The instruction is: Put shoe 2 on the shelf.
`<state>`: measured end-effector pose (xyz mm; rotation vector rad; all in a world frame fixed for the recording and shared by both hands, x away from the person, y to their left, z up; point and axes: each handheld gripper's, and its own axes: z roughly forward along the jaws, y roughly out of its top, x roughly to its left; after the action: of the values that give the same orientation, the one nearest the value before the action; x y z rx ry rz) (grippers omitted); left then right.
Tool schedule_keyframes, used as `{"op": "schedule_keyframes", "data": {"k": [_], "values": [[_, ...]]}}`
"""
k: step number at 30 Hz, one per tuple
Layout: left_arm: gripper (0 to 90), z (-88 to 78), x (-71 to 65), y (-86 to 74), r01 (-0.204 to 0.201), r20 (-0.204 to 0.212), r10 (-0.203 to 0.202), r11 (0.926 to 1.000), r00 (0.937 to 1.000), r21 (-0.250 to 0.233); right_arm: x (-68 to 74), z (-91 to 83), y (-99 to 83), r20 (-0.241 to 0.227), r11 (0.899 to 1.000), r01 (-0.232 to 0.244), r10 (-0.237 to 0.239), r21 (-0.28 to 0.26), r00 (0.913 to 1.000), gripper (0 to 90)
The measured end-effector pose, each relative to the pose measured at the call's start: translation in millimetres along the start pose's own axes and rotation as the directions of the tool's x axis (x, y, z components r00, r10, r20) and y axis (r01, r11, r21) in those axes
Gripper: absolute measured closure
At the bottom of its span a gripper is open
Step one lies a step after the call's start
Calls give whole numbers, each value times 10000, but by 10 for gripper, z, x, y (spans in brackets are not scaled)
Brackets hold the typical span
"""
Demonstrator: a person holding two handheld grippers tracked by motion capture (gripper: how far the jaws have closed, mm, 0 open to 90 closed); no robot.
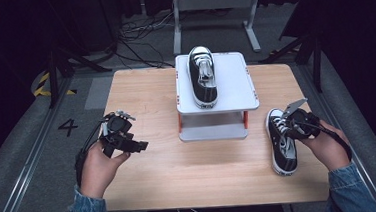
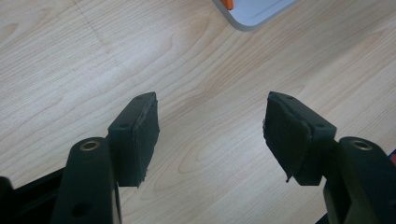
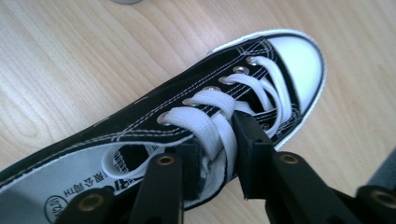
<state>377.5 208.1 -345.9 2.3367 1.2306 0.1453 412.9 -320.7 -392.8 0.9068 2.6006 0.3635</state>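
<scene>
A black canvas shoe with white laces [image 1: 281, 144] lies on the wooden table [image 1: 180, 171] at the right, toe pointing toward the person. My right gripper [image 1: 290, 127] is at its lace area. In the right gripper view the right gripper [image 3: 217, 140] is shut on the shoe [image 3: 140, 121], pinching the tongue and a white lace [image 3: 210, 105] between its pads. A matching shoe [image 1: 202, 77] stands on the white raised platform [image 1: 234, 82]. My left gripper [image 1: 137, 145] hovers over the table's left side. In its own view the left gripper [image 2: 210, 126] is open with only bare wood between the pads.
The white platform has a lower shelf [image 1: 212, 132] and orange posts [image 1: 246, 118] and sits at the table's far middle; its corner [image 2: 252, 11] shows in the left gripper view. Metal frame legs [image 1: 214, 4] and cables lie on the floor beyond the table.
</scene>
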Motion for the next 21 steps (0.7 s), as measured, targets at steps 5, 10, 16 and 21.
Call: {"op": "schedule_keyframes", "data": {"k": [5,10,16,21], "values": [[369,-1,23,11,7,60,-7,10000,10000,-24,-74,-63,55,28,9994,-285,285,180,9996,778],[370,23,34,42,15,117,-14,10000,9999,-47,-136,-183,103,-150,9990,-444,446,109,9989,779],[371,42,42,58,-29,185,29,10000,9998,-49,-228,-392,179,75,9980,-628,629,-51,9980,776],[371,41,61,50,26,169,-26,10000,9999,-37,-324,-517,221,-15,9955,-933,933,-177,9956,774]]}}
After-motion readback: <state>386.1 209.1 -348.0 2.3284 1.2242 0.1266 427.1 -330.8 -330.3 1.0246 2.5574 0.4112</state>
